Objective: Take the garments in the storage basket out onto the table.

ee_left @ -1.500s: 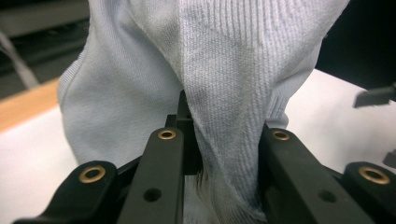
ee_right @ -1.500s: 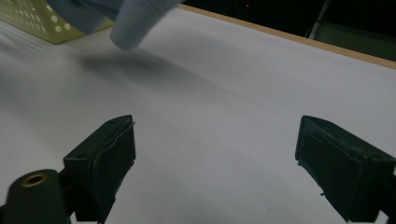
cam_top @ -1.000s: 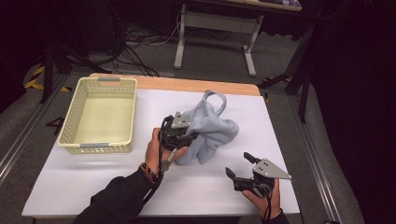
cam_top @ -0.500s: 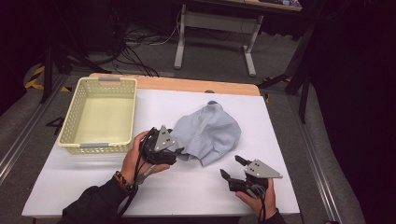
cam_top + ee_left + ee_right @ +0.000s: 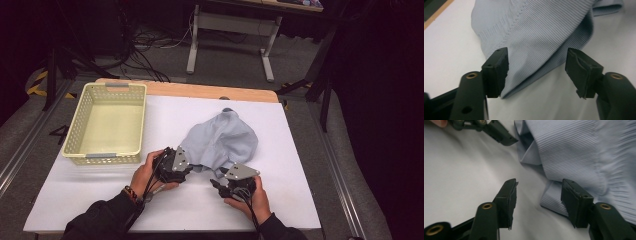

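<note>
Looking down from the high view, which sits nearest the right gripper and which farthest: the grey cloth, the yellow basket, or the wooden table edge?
1. Crumpled grey ribbed cloth, just beyond the right gripper.
2. Pale yellow plastic basket, far left.
3. Wooden table edge, along the far side; close to the basket's distance, so roughly tied.

Garment [image 5: 544, 32] cropped at frame top

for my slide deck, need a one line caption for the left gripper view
Left gripper, jaws apart, poised over the edge of a grey ribbed cloth on a white table.

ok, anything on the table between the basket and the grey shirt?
No. In the high view the stretch between the basket and the grey shirt is bare white table.
</note>
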